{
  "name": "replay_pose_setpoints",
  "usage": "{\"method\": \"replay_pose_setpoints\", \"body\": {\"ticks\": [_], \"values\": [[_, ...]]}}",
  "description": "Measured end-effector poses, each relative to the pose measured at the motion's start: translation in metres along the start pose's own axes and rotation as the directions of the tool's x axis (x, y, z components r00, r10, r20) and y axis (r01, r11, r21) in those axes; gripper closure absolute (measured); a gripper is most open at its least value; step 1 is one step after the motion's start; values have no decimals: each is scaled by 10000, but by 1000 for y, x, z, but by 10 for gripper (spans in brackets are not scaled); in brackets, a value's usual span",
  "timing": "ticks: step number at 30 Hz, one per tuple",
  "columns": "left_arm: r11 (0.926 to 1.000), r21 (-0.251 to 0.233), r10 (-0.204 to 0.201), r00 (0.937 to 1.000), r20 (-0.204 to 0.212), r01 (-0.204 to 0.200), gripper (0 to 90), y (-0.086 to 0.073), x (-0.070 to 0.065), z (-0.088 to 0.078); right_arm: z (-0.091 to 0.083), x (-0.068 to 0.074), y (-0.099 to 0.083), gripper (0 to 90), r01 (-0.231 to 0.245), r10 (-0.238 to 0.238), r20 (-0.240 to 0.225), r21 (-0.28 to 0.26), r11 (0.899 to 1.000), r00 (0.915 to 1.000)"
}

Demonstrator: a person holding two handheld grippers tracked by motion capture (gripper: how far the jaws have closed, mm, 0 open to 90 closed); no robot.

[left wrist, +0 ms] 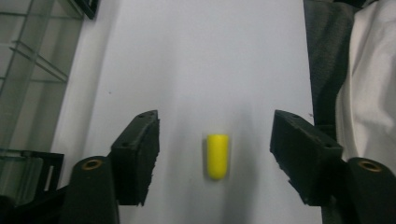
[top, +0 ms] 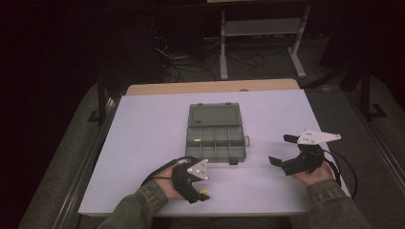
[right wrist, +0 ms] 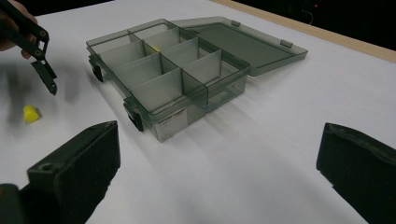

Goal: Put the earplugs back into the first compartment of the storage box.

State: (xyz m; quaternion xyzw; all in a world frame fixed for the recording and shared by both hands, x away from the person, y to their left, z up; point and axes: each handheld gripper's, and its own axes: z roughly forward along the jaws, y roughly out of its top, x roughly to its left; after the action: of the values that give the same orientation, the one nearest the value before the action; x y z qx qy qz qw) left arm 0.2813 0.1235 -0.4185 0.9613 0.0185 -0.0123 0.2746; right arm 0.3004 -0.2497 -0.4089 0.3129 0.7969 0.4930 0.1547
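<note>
Here, left gripper [left wrist: 215, 158] tipped down over yellow plug [left wrist: 217, 156] — fingers spread, right gripper [top: 282, 150] raised — fingers wide apart.

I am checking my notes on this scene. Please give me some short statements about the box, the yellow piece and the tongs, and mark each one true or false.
1. The compartment box has its lid open. True.
2. The left tongs are shut on the yellow piece. False: the jaws stand open on either side of it, not touching it.
3. The yellow piece lies on the white table, outside the box. True.
4. The right tongs hold a box divider. False: they are open and hold nothing.
</note>
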Motion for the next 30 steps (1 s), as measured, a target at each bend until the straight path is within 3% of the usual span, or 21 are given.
{"method": "replay_pose_setpoints", "body": {"ticks": [14, 20, 25, 30], "values": [[9982, 453, 372, 9990, 243, -383, 657, 0, -3, 7, -2, 0, 0, 0, -7, 7, 34, -61, 10000, 10000], [9988, 485, 99, 9995, 293, -114, 779, 0, 0, 8, -3, -1, 0, 0, -151, 151, 8, -143, 9998, 9999], [9983, 564, 128, 9993, 360, -148, 805, 3, 1, 4, -2, 0, 0, 0, -111, 111, 1, -82, 9999, 9999], [9996, 232, 134, 9993, 354, -142, 808, 8, 5, -10, -3, 0, 0, 0, -170, 170, 21, -116, 9998, 9999]]}}
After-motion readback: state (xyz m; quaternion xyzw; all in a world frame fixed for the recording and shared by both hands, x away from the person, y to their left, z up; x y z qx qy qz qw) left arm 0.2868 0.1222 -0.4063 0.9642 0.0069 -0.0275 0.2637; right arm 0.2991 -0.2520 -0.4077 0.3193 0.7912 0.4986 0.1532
